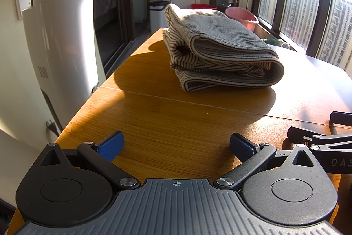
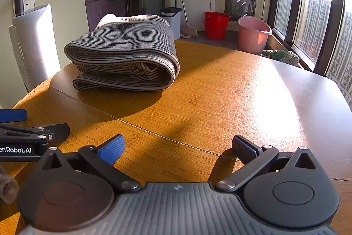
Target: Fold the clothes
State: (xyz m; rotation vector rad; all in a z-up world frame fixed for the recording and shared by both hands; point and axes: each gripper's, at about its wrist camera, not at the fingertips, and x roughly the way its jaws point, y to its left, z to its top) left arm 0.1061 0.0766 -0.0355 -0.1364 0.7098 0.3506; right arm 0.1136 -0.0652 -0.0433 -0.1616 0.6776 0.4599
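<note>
A striped grey and cream garment (image 1: 217, 50) lies folded in a thick stack on the wooden table (image 1: 176, 116), well ahead of both grippers. It also shows in the right wrist view (image 2: 125, 52), at the table's far left. My left gripper (image 1: 176, 144) is open and empty, low over the table's near part. My right gripper (image 2: 178, 147) is open and empty, beside the left one and to its right. Part of the right gripper (image 1: 323, 140) shows at the right edge of the left wrist view. Part of the left gripper (image 2: 28, 136) shows at the left edge of the right wrist view.
A white appliance (image 1: 63, 52) stands off the table's left edge. A pink bucket (image 2: 253, 34), a red bucket (image 2: 215, 24) and a white bin (image 2: 172, 20) stand on the floor beyond the table. Large windows (image 2: 314, 14) run along the right.
</note>
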